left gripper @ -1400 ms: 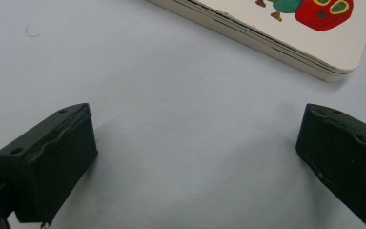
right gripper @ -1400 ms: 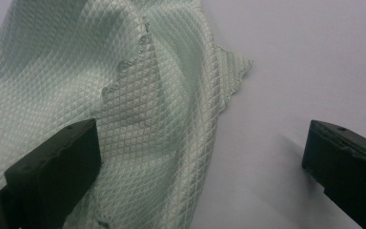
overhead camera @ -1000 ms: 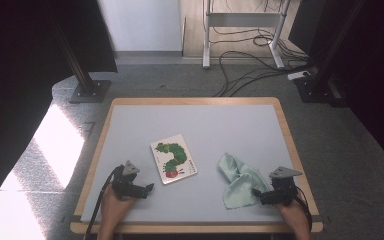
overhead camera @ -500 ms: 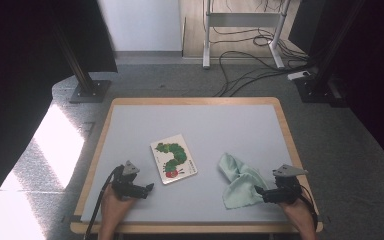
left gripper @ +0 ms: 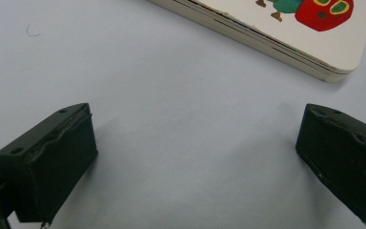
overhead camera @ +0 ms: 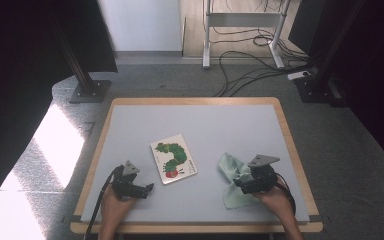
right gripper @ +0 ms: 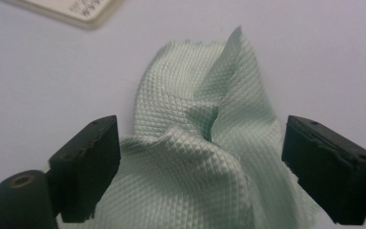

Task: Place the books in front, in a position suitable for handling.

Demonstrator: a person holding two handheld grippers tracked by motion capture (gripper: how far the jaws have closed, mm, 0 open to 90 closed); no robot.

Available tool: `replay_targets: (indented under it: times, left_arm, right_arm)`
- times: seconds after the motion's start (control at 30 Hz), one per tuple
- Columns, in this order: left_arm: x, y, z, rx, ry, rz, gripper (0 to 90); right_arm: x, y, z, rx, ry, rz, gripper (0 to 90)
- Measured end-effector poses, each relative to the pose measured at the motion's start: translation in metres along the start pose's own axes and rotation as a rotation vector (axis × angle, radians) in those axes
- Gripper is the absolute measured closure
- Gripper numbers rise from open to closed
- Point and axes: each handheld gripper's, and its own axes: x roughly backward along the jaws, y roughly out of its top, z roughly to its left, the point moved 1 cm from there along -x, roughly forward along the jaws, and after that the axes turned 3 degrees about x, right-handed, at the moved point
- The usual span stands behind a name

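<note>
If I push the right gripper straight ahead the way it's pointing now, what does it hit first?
Most likely the green cloth: it lies bunched between and ahead of the right gripper, whose open jaws have just been closing without pressing on it. Beyond it lies a corner of the picture book; depth is hard to judge.

We can read no text, number or brand here. The picture book (overhead camera: 174, 158) on the table shows a green caterpillar with a red head on its white cover, and in the high view a thin line of dark print runs along one edge of the cover, too small for us to make out. In the right gripper view a corner of the book (right gripper: 78, 9) carries a few grey printed marks, blurred beyond reading. In the left gripper view the book's cover (left gripper: 314, 33) shows drawing alone.
</note>
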Motion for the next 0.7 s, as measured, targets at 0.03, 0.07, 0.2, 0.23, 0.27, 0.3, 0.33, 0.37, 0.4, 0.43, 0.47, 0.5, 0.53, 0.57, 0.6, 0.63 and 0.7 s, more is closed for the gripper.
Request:
replay_targets:
  times: [0.03,0.07,0.2,0.23,0.27,0.3,0.33,0.37,0.4,0.43,0.47,0.5,0.53,0.57,0.6,0.63,0.7]
  left_arm:
    - [0.0,0.0,0.0,0.0,0.0,0.0,0.0]
    - [0.0,0.0,0.0,0.0,0.001,0.0,0.0]
    - [0.0,0.0,0.0,0.0,0.0,0.0,0.0]
    - [0.0,0.0,0.0,0.0,0.001,0.0,0.0]
    - [0.0,0.0,0.0,0.0,0.0,0.0,0.0]
    - [0.0,0.0,0.0,0.0,0.0,0.0,0.0]
    - [0.0,0.0,0.0,0.0,0.002,0.0,0.0]
    - [0.0,0.0,0.0,0.0,0.002,0.0,0.0]
    - [0.0,0.0,0.0,0.0,0.003,-0.001,0.0]
    - [0.0,0.0,0.0,0.0,0.003,-0.001,0.0]
    - [0.0,0.0,0.0,0.001,0.003,-0.001,0.0]
    - [0.0,0.0,0.0,0.001,0.001,0.0,0.0]
    - [0.0,0.0,0.0,0.001,0.001,0.0,0.0]
    - [0.0,0.0,0.0,0.001,0.0,0.0,0.0]
    - [0.0,0.0,0.0,0.001,0.001,0.0,0.0]
    - [0.0,0.0,0.0,0.001,0.001,0.0,0.0]
    - [0.0,0.0,0.0,0.002,0.0,0.0,0.0]
  right_arm:
    - [0.0,0.0,0.0,0.0,0.0,0.0,13.3]
    - [-0.006,-0.001,-0.001,-0.003,-0.002,0.024,14.8]
    - [-0.021,-0.007,-0.005,-0.028,0.009,0.072,30.6]
    - [-0.021,-0.008,-0.005,-0.038,0.009,0.058,35.2]
    - [-0.02,-0.008,-0.004,-0.035,0.015,0.054,44.0]
    - [-0.019,-0.008,-0.003,-0.026,0.029,0.048,54.1]
    - [-0.018,-0.009,-0.002,-0.029,0.037,0.044,63.6]
    - [-0.018,-0.009,-0.002,-0.029,0.037,0.044,63.6]
    - [-0.017,-0.01,-0.002,-0.033,0.059,0.031,73.7]
    - [-0.017,-0.01,-0.002,-0.033,0.059,0.031,73.7]
    - [-0.016,-0.013,-0.003,-0.055,0.073,0.018,79.6]
    - [-0.016,-0.013,-0.003,-0.055,0.073,0.018,79.6]
    - [-0.015,-0.014,-0.004,-0.064,0.088,0.015,80.4]
    - [-0.014,-0.014,-0.005,-0.069,0.093,0.016,80.8]
    - [-0.009,-0.014,-0.007,-0.067,0.088,0.019,81.0]
    - [-0.009,-0.014,-0.007,-0.067,0.088,0.019,81.0]
    - [-0.001,-0.012,-0.009,-0.057,0.063,0.018,81.0]
